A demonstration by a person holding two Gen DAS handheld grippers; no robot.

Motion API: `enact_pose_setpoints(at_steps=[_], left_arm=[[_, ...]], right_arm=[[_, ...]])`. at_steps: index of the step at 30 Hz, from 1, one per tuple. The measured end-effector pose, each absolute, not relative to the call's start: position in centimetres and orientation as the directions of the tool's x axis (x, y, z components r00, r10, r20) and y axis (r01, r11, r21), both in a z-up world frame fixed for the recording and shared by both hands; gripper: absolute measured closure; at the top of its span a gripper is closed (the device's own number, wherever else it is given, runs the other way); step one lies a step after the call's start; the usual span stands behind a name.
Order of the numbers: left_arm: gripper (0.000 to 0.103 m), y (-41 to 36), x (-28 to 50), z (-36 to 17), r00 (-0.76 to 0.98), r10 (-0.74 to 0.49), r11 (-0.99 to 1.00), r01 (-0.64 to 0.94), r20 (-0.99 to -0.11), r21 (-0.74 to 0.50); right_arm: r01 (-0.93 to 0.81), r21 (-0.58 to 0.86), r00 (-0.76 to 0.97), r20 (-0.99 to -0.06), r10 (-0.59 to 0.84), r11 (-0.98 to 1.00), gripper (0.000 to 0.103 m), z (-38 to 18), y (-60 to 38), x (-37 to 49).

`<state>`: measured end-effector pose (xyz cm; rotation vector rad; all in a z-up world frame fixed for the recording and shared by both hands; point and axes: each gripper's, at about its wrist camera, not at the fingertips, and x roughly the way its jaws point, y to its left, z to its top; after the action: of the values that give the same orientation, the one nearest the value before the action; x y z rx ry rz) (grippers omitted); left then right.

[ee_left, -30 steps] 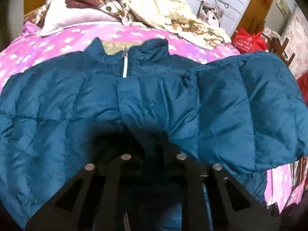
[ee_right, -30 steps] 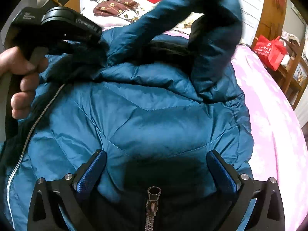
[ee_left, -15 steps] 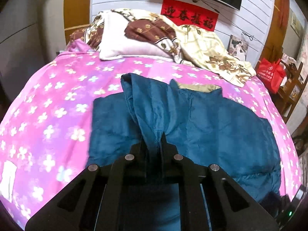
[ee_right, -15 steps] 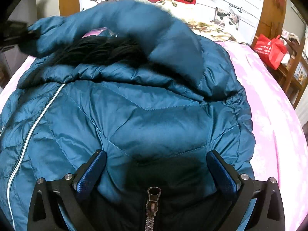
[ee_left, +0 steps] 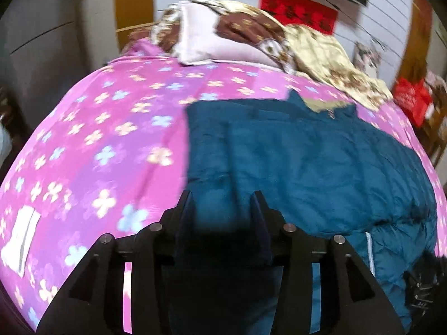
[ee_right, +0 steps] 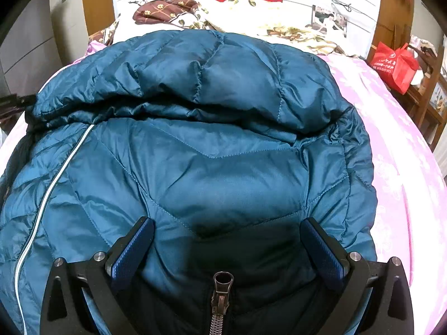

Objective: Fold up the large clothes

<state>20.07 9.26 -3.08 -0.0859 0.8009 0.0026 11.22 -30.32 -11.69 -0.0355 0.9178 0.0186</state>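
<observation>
A teal puffer jacket [ee_left: 307, 162] lies on the pink flowered bed cover [ee_left: 97, 139]. In the left wrist view my left gripper [ee_left: 223, 203] hovers over the jacket's left edge. Its jaws are opening, with teal fabric lying loose between the fingers and no pad pressing on it. In the right wrist view the jacket [ee_right: 223, 167] fills the picture, and a sleeve [ee_right: 209, 69] lies folded across its upper part. My right gripper [ee_right: 227, 240] stands wide open just above the jacket's lower front. A metal zipper pull [ee_right: 222, 282] sits between its fingers near the camera.
Pillows [ee_left: 212, 42] and a floral quilt [ee_left: 329, 58] are piled at the head of the bed. A red bag [ee_right: 396, 67] stands on wooden shelves at the right. A white folded paper [ee_left: 21, 240] lies on the cover at the left.
My left gripper carried the sleeve leftward across the jacket, then its jaws parted and let go. The sleeve now lies flat over the jacket. The right gripper stayed still.
</observation>
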Motion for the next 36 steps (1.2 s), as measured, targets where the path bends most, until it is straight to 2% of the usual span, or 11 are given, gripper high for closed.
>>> enact_pose_setpoints(at_steps=[5, 7, 11, 13, 18, 21, 25, 27, 30, 33, 36], left_arm=[[0.060, 10.1, 19.6, -0.8, 0.764, 0.051, 0.993, -0.106, -0.643, -0.048], [0.047, 8.8, 20.1, 0.0, 0.781, 0.033, 0.996, -0.077, -0.624, -0.044], [0.044, 5.3, 22.3, 0.9, 0.793, -0.046, 0.998, 0.008, -0.607, -0.065], [0.044, 3.4, 24.0, 0.6, 0.773, -0.089, 0.996, 0.052, -0.628, -0.077], [0.042, 1.6, 26.6, -5.5, 0.638, -0.002, 0.999, 0.034, -0.770, 0.026], [0.042, 2.1, 24.9, -6.5, 0.669, 0.014, 0.997, 0.044, -0.744, 0.058], [0.042, 2.6, 23.7, -6.8, 0.677, -0.003, 0.999, 0.028, -0.736, 0.021], [0.042, 2.5, 24.0, -6.7, 0.666, 0.007, 1.000, 0.016, -0.746, 0.024], [0.040, 2.2, 23.8, -6.8, 0.674, 0.017, 0.999, 0.014, -0.738, 0.036], [0.038, 2.5, 23.8, -7.4, 0.675, 0.008, 1.000, 0.007, -0.738, 0.018], [0.036, 2.1, 23.6, -7.6, 0.675, 0.035, 0.999, -0.003, -0.737, 0.045]], right_arm=[[-0.027, -0.024, 0.610, -0.792, -0.002, 0.999, 0.000, -11.7, -30.2, 11.1], [-0.026, -0.015, 0.612, -0.791, 0.004, 1.000, 0.000, -11.7, -30.3, 11.0], [-0.029, -0.022, 0.613, -0.790, 0.000, 0.999, 0.000, -11.7, -30.3, 10.8], [-0.029, -0.033, 0.614, -0.789, -0.008, 0.999, 0.000, -11.7, -30.0, 10.8], [-0.033, -0.017, 0.608, -0.794, 0.007, 0.999, 0.000, -11.3, -30.2, 10.6], [-0.006, 0.007, 0.645, -0.764, 0.009, 1.000, 0.000, -9.8, -31.2, 10.1], [0.101, 0.041, 0.774, -0.631, -0.052, 0.994, 0.000, -4.6, -34.4, 11.1], [0.143, 0.080, 0.788, -0.612, -0.065, 0.986, 0.000, -3.1, -35.4, 13.1], [0.109, 0.163, 0.815, -0.580, 0.006, 0.981, 0.000, -1.9, -35.2, 16.6], [0.045, 0.155, 0.806, -0.590, 0.056, 0.987, 0.000, -3.2, -33.4, 19.1], [0.007, 0.108, 0.733, -0.677, 0.068, 0.994, 0.000, -7.5, -32.7, 20.8]])
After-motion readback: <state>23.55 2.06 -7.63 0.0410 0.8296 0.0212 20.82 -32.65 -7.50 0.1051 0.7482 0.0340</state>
